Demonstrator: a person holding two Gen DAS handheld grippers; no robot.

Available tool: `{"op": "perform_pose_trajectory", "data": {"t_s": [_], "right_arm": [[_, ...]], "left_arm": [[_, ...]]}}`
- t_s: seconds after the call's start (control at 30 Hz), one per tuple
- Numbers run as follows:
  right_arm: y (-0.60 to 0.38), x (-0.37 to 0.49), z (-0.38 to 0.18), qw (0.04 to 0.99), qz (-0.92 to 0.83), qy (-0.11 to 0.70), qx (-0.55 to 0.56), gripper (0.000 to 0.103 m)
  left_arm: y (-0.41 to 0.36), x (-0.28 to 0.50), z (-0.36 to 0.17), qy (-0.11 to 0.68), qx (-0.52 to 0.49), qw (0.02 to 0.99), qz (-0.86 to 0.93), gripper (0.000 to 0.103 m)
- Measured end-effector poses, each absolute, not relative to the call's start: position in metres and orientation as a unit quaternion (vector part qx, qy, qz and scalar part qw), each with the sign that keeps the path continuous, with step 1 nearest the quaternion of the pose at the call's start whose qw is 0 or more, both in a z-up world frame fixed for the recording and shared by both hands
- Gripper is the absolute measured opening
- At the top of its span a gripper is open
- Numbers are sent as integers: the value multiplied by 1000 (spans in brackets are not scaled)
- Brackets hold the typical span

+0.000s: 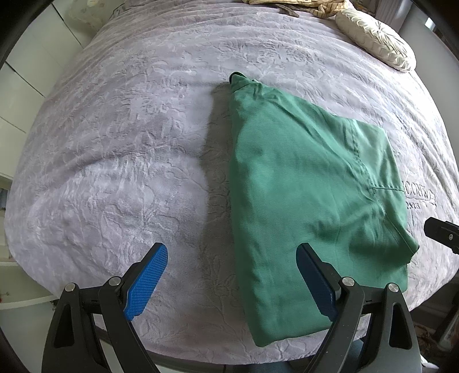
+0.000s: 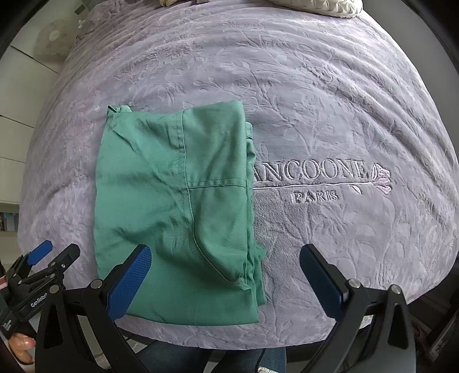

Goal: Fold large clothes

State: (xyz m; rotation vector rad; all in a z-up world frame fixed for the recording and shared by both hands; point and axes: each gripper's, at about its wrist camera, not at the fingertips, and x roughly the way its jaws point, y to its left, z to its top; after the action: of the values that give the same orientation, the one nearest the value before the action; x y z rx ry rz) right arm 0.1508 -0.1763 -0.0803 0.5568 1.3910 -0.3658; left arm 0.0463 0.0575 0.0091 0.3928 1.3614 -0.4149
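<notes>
A green garment [image 1: 304,183] lies folded into a thick stack on a lilac bedspread [image 1: 129,143]. In the right wrist view the same green garment [image 2: 178,200] sits left of centre, with layered edges along its right side. My left gripper [image 1: 232,252] hangs above the bed with its blue pads wide apart, open, the left pad [image 1: 149,281] over bare bedspread and the right pad over the garment's near corner. My right gripper [image 2: 226,255] is open too, straddling the garment's near right edge without touching it. The left gripper [image 2: 51,252] also shows at that view's lower left.
A cream pillow [image 1: 375,37] and striped bedding [image 1: 301,4] lie at the far end of the bed. Embroidered lettering [image 2: 312,172] marks the bedspread [image 2: 330,94] right of the garment. The bed's near edge runs just below the grippers, with a person's jeans [image 2: 183,358] beneath and a hand [image 2: 21,344] at lower left.
</notes>
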Motion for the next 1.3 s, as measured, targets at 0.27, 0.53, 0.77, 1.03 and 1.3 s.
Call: {"op": "perform_pose_trajectory", "data": {"t_s": [0.27, 0.53, 0.77, 1.03, 1.3], "right_arm": [[-174, 151, -81, 717, -165, 629, 252, 103], [-173, 154, -81, 717, -163, 630, 250, 103], [-173, 154, -80, 717, -163, 630, 250, 103], [-173, 153, -80, 717, -164, 630, 251, 103], [-170, 156, -79, 717, -163, 630, 250, 103]], "left_arm": [[58, 47, 9, 622, 180, 739, -187, 92], [58, 48, 9, 622, 182, 739, -186, 92], [58, 48, 9, 622, 181, 739, -186, 92], [57, 48, 9, 622, 182, 739, -186, 92], [58, 49, 9, 622, 183, 738, -186, 92]]}}
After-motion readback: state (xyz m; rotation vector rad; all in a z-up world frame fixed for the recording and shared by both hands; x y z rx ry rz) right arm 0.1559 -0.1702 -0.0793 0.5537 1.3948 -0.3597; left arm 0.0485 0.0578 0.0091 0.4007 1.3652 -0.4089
